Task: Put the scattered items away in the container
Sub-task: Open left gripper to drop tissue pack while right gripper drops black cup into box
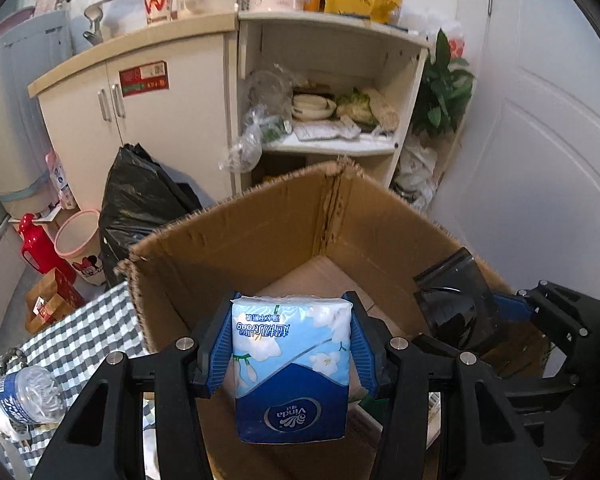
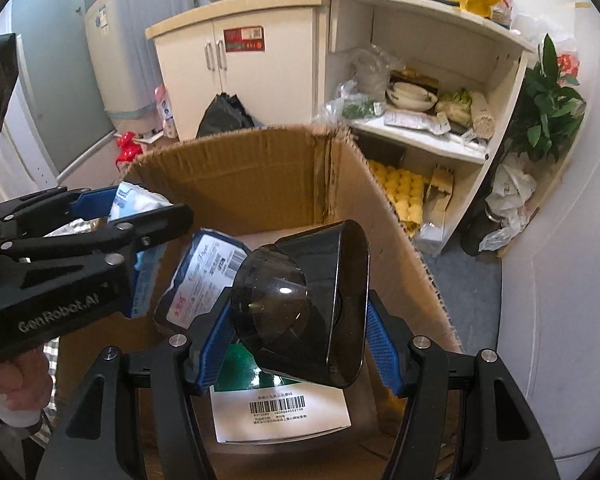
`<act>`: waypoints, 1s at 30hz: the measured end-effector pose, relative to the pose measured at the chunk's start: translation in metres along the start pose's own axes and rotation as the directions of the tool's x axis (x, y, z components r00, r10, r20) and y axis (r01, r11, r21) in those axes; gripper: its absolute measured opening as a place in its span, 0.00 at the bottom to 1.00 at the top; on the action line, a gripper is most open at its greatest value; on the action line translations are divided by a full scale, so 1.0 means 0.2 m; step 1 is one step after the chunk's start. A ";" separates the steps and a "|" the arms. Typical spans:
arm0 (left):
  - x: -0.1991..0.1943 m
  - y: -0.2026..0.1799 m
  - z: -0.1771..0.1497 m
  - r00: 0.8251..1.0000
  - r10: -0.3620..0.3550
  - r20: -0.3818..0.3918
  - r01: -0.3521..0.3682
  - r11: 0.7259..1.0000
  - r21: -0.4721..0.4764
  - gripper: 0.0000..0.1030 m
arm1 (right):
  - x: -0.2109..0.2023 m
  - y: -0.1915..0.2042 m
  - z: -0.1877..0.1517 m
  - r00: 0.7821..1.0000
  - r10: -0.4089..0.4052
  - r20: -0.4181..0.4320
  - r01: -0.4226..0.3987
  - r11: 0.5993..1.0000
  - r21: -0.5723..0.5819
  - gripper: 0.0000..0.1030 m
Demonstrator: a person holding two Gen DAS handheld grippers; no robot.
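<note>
Hand-held gripper (image 1: pixel 291 344) clamps tissue pack (image 1: pixel 290 364) (seemingly over box (image 1: pixel 240 236)).

From my left camera the tissue pack (image 1: pixel 290 364) hides most of the cardboard box (image 1: pixel 236 236) floor. On the right camera, the dark plastic cup (image 2: pixel 312 304) covers part of a white barcoded carton (image 2: pixel 280 412), whose label print is, I think, too small to read.
</note>
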State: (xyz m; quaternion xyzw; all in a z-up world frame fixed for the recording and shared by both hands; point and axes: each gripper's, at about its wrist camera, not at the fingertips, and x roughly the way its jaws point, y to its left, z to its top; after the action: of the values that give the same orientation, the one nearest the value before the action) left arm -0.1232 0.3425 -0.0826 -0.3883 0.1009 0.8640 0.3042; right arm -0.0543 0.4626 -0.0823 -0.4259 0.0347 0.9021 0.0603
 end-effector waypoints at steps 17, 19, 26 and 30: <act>0.06 0.01 0.01 0.999 0.001 -0.042 -0.001 1.000 -0.009 0.63 | 0.07 0.01 -0.03 0.998 0.011 -0.062 -0.012 1.000 -0.005 0.60; 0.04 0.01 0.01 0.999 0.000 -0.035 0.000 1.000 -0.013 0.63 | 0.05 0.02 -0.03 0.998 0.012 -0.056 -0.013 1.000 -0.004 0.60; -0.05 0.01 0.02 1.000 0.001 0.003 -0.001 1.000 -0.013 0.63 | -0.02 0.03 -0.02 1.000 0.008 -0.025 -0.008 1.000 -0.006 0.60; -0.10 0.01 0.03 1.000 0.002 0.019 -0.002 1.000 -0.011 0.63 | -0.05 0.05 -0.02 1.000 0.009 -0.019 -0.009 1.000 -0.010 0.60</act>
State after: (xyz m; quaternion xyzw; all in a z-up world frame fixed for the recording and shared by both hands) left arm -0.1172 0.3345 -0.0641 -0.3815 0.0935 0.8686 0.3020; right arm -0.0466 0.4518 -0.0766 -0.4346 0.0328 0.8984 0.0537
